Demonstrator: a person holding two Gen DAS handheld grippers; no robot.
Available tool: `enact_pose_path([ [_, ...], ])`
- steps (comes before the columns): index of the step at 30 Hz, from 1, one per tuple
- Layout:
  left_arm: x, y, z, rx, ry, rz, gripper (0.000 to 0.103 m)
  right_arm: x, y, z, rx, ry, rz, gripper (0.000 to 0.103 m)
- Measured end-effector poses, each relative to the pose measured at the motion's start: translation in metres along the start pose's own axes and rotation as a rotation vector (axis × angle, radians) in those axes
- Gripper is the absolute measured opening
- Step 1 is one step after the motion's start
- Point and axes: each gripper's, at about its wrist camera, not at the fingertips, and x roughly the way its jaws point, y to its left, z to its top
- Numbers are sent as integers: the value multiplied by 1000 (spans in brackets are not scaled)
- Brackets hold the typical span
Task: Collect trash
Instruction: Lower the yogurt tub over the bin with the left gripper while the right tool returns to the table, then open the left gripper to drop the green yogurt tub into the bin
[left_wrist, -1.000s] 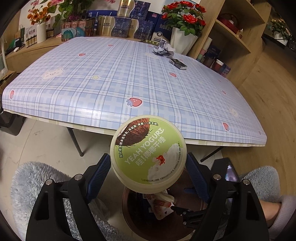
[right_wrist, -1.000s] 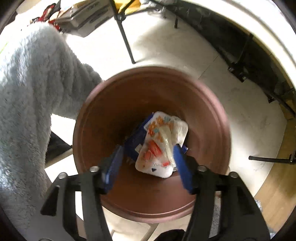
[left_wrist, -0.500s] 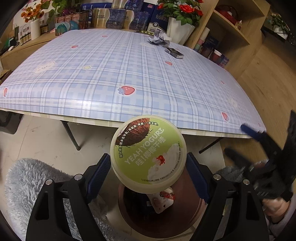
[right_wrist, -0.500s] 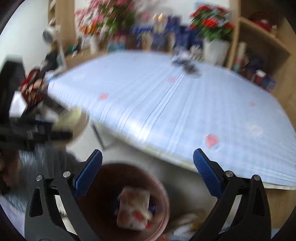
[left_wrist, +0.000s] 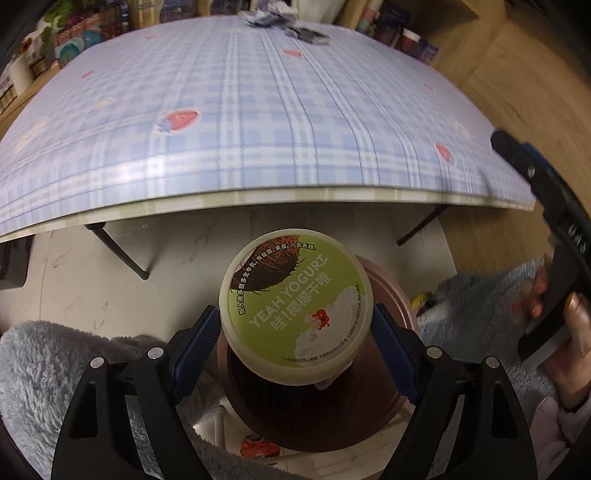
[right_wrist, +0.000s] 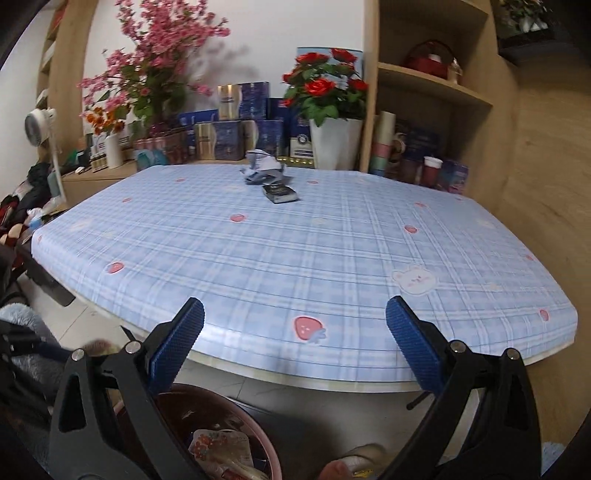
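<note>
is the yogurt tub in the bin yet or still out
Still out: the yogurt tub sits clamped between the left tool pads, above the brown bin.

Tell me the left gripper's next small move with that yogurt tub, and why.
Probably open the fingers and drop it: the left gripper holds the yogurt tub right above the brown bin, which already holds a wrapper.

I see the surface (right_wrist: 295, 258) under a blue plaid cover printed with strawberries. At its far edge lie a crumpled grey wrapper (right_wrist: 263, 170) and, just nearer, a small dark box (right_wrist: 279, 193). On the floor (left_wrist: 74, 280) below stands the brown bin (left_wrist: 384, 398).
</note>
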Motion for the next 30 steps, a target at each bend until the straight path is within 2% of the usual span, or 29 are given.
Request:
enact_pose_path([
  [6, 24, -14, 1, 56, 97, 1, 81, 4, -7, -7, 27, 19, -12, 97],
  [15, 39, -22, 1, 84, 149, -2, 85, 7, -8, -8, 43, 28, -11, 97],
  [19, 36, -19, 1, 59, 135, 0, 88, 9, -8, -8, 49, 33, -11, 97],
  [25, 23, -7, 5, -14, 73, 7, 91, 10, -7, -10, 46, 43, -9, 97],
  [30, 1, 5, 10, -85, -33, 5, 92, 12, -5, -9, 50, 52, 5, 97],
])
